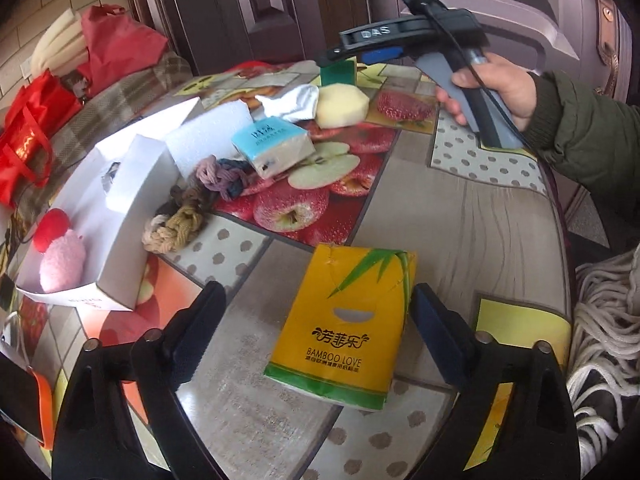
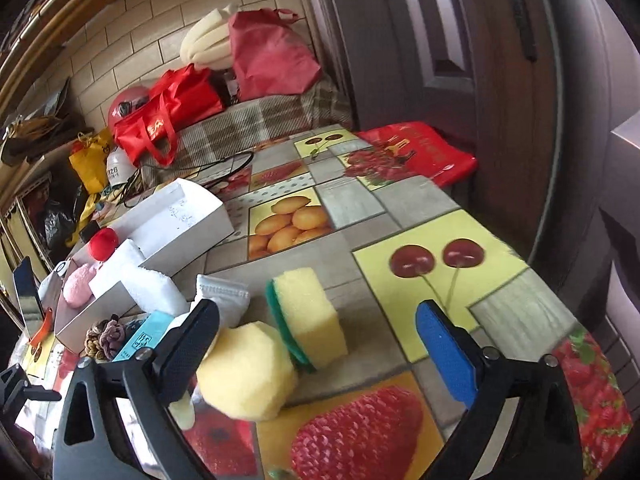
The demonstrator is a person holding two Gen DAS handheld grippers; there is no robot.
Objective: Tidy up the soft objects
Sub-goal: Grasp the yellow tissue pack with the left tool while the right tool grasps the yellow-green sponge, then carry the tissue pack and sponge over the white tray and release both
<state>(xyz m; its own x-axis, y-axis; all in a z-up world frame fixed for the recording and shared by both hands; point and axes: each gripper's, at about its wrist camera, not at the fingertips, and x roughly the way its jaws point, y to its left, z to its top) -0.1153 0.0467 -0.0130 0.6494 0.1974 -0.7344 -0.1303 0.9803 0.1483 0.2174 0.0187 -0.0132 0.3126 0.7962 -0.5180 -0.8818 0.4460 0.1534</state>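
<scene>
Left jaws: spread wide by the left gripper [image 1: 316, 316], with the yellow tissue pack [image 1: 344, 326] lying flat between them. The right finger looks just beside the pack's edge; nothing is pinched yet.
Right jaws: spread wide by the right gripper [image 2: 320, 344], nothing held. The yellow-and-green sponge [image 2: 308, 316] and the pale yellow foam piece [image 2: 246, 370] are seen between them on the table [image 2: 400, 208].
Soft things farther out: a blue tissue pack [image 1: 274, 146], a braided rope [image 1: 192, 208], a white cloth [image 1: 294, 102] and a white foam block [image 1: 208, 138] are piled near the white box [image 1: 116, 224].
White box: a pink pompom [image 1: 64, 260] and a red pompom [image 1: 50, 228] are already inside.
Risk, left: the tissue pack lies crooked, so it could be twisted or squashed if the jaws are closed off-centre.
Risk, right: two soft things lie touching, so both could be grabbed together, or one pushed away.
</scene>
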